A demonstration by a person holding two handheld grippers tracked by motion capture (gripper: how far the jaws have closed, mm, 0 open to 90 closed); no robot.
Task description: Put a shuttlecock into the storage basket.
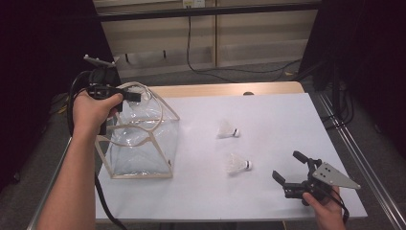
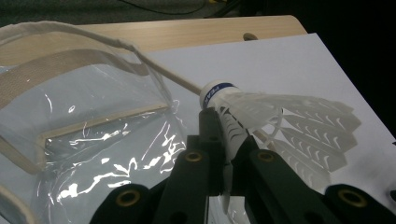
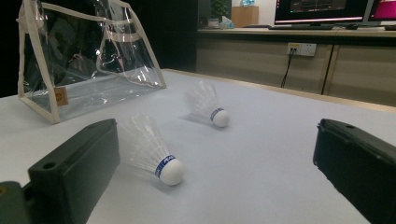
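Plastic bag: one clear, boxy plastic bag with cream fabric trim and handles (image 1: 143, 139), standing at about 9 o'clock on the white tabletop (image 1: 268, 191).
Shuttlecocks: three white feathered shuttlecocks with blue-banded cork tips, counted across the views.
Held shuttlecock: the first shuttlecock (image 2: 261, 116) is pinched by its feather skirt in the left tongs (image 2: 224, 154), cork tip pointing away from the jaws and feathers fanning toward 3 o'clock in the left gripper view.
Left tongs: clamped tight on that shuttlecock, raised over the bag's open top; seen from above, they (image 1: 130, 94) sit at the bag's 12 o'clock edge.
Loose shuttlecocks: two lie on their sides near the tabletop's centre, the far shuttlecock (image 1: 227, 130) and the near shuttlecock (image 1: 238, 164), a little apart.
Right tongs: jaws spread wide with nothing between them (image 1: 291, 167), low at about 5 o'clock on the tabletop.
Relation: the near shuttlecock (image 3: 152, 151) lies at 10 o'clock of the right tongs, just beside the left-hand jaw in the right gripper view; whether it touches cannot be told.
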